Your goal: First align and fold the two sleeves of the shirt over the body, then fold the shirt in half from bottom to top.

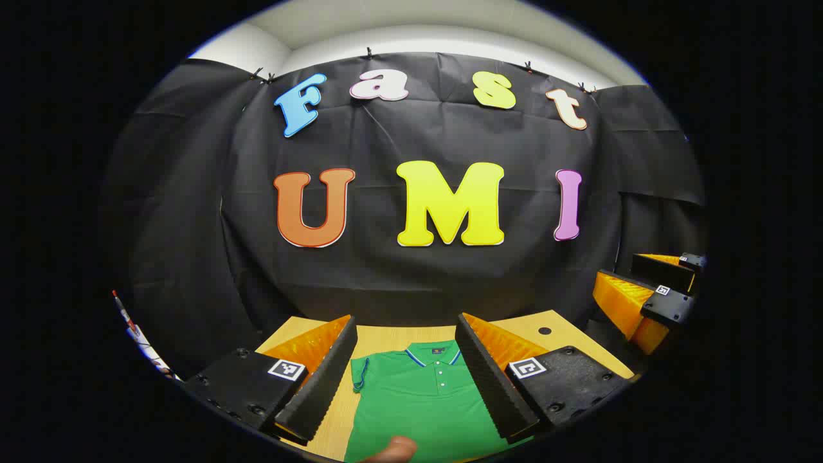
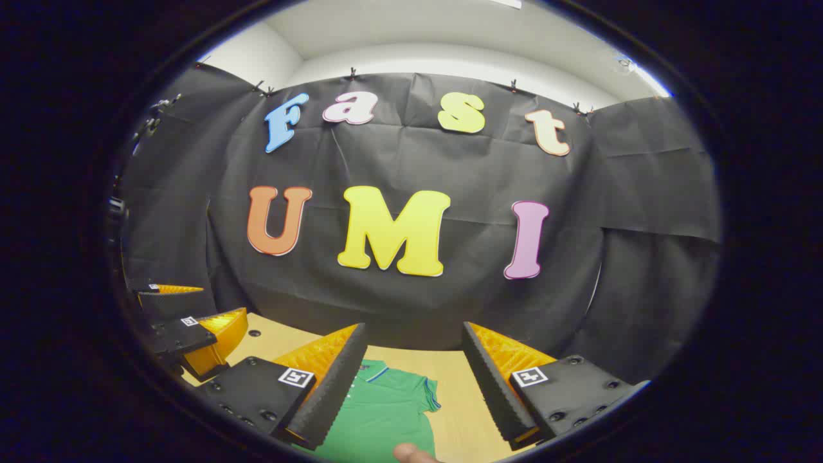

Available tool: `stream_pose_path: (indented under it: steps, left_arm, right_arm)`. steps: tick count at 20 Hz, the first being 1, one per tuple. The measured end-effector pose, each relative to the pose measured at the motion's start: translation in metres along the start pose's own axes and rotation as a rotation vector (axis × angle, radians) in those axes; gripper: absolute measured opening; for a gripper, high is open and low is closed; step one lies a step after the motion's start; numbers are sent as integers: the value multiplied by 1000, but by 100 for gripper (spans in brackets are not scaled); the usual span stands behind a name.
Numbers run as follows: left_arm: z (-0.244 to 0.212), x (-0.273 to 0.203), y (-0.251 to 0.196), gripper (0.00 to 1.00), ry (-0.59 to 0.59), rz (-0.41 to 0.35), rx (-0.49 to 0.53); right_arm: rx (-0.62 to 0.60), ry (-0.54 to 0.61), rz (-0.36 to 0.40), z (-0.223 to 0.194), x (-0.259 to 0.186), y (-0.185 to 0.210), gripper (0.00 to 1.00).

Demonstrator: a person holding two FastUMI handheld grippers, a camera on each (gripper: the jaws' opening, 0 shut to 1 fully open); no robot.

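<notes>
Open jaws above green shirt (image 1: 424, 402)

surface: wooden table (image 1: 558, 331) | on it: green polo shirt (image 1: 424, 405), lying flat

- One shirt (image 1: 424, 399), green, lying flat on the table (image 1: 566, 325).
- Two short sleeves: one (image 1: 360, 375) in the left gripper view, the other (image 2: 429, 393) in the right gripper view.
- Three buttons (image 1: 441, 377) on its placket.
- One table.
- Two grippers: left gripper (image 1: 406, 376) and right gripper (image 2: 411, 386), each with two fingers set wide apart.
</notes>
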State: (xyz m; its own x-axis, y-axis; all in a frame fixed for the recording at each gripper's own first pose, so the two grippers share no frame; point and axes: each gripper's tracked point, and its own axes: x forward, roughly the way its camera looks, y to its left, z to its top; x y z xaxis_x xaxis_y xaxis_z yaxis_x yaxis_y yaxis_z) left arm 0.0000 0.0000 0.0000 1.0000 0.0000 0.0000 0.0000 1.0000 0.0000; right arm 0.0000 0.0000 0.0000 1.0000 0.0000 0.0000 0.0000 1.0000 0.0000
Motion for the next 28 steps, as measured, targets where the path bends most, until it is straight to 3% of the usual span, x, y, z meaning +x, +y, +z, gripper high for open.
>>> stream_pose_path:
  steps: [2,17,23,28]
  left_arm:
    - [0,-1,0,99,-3,1,5]
    - [-16,7,-12,99,35,-11,2]
    - [-22,10,-22,99,45,-36,-1]
    - [-27,14,-22,99,54,-23,15]
  right_arm:
    - [27,-4,-3,1,-1,-1,94]
    - [34,52,-14,-17,8,-11,94]
    - [5,139,-12,-65,43,-18,94]
    - [-4,253,-9,-130,96,-26,96]
